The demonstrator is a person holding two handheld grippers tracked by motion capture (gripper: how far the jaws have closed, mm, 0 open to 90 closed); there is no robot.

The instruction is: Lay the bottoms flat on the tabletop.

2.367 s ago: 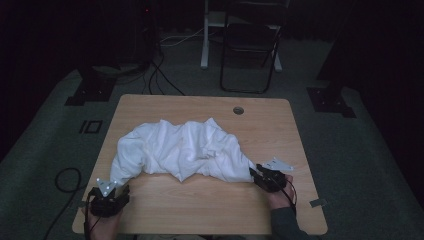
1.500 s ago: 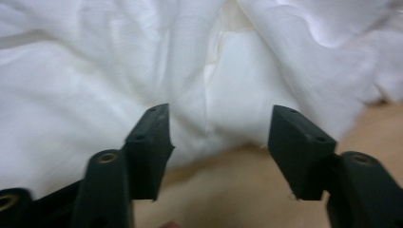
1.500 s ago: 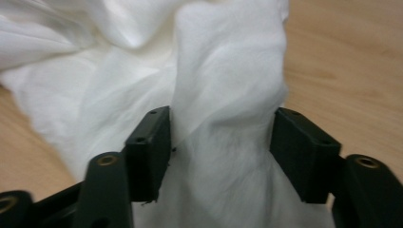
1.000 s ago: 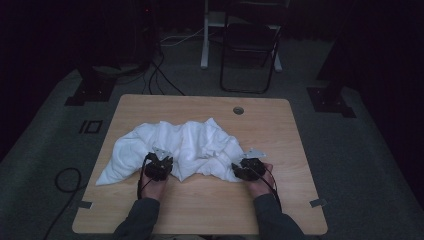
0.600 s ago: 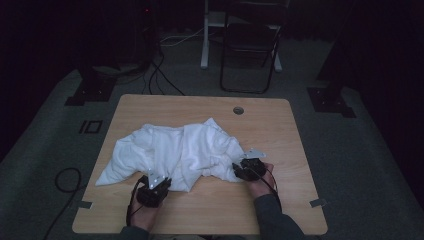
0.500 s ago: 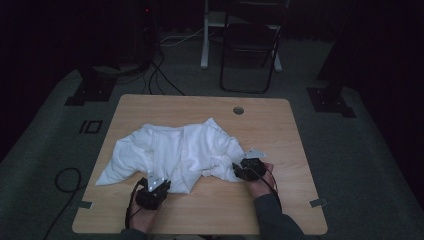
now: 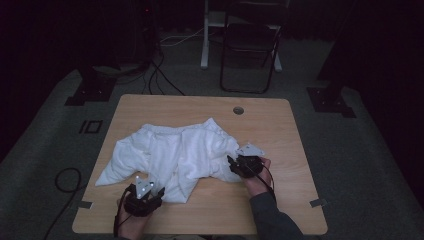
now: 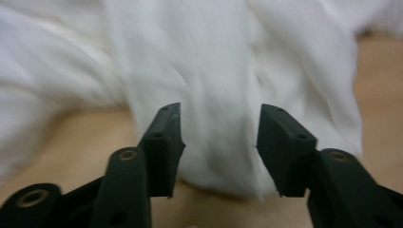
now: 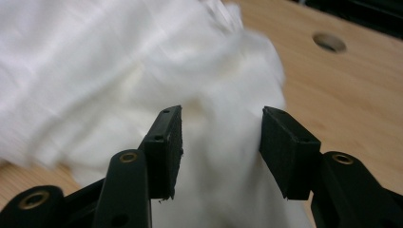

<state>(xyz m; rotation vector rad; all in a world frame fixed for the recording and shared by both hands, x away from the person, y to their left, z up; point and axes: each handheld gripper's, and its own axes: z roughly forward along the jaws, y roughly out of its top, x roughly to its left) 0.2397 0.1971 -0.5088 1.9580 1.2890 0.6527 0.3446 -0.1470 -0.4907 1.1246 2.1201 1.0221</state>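
Cloth: white crumpled cloth lies across the middle of the table, one flap reaching toward the near edge; against the high view of a second ago, that near flap now sits pulled closer to the near edge and the heap is flatter.
Left gripper: left gripper sits by the near edge toward the near left corner, at the tip of the near flap; a second ago it was farther in, on the heap.
Left jaws: they have just been opening and now stand apart, with the flap's end lying between the pads and no press visible.
Meaning, left: judged a release after a pull, so this corner looks laid out.
Right gripper: right gripper is at the cloth's right end, nearer the right edge.
Right jaws: apart, having just closed a little; a bunched fold lies between the pads, and no pinch shows.
Meaning, right: likely about to take this end for the next spread.
Table: wooden table bare beyond, cable hole near the far edge.
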